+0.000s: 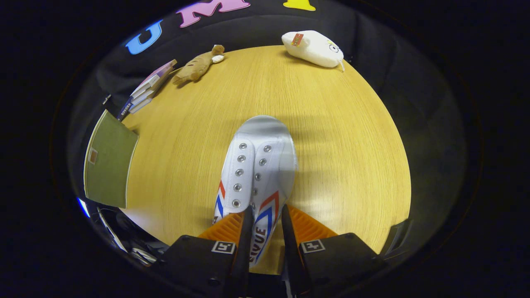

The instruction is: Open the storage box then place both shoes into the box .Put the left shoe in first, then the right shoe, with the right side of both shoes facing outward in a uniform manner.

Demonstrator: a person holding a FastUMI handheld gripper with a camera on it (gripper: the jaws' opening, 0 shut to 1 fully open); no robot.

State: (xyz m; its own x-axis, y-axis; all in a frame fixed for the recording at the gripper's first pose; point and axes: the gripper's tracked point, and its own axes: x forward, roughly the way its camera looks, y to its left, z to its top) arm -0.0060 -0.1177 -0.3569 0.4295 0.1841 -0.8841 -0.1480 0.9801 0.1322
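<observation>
A white canvas shoe [257, 169] with metal eyelets and red and blue stripes on its side hangs over the round wooden table [339, 136], toe pointing away from me. My gripper [266, 215] is shut on the shoe's side wall near the heel, one finger inside the opening and one outside. The shoe casts a shadow on the table beyond its toe. A green flat panel [108, 161], perhaps part of the storage box, stands at the table's left edge.
A brown plush animal [198, 65] lies at the far left of the table. A white plush toy [314, 48] lies at the far edge. A stack of books [147, 87] sits beside the green panel.
</observation>
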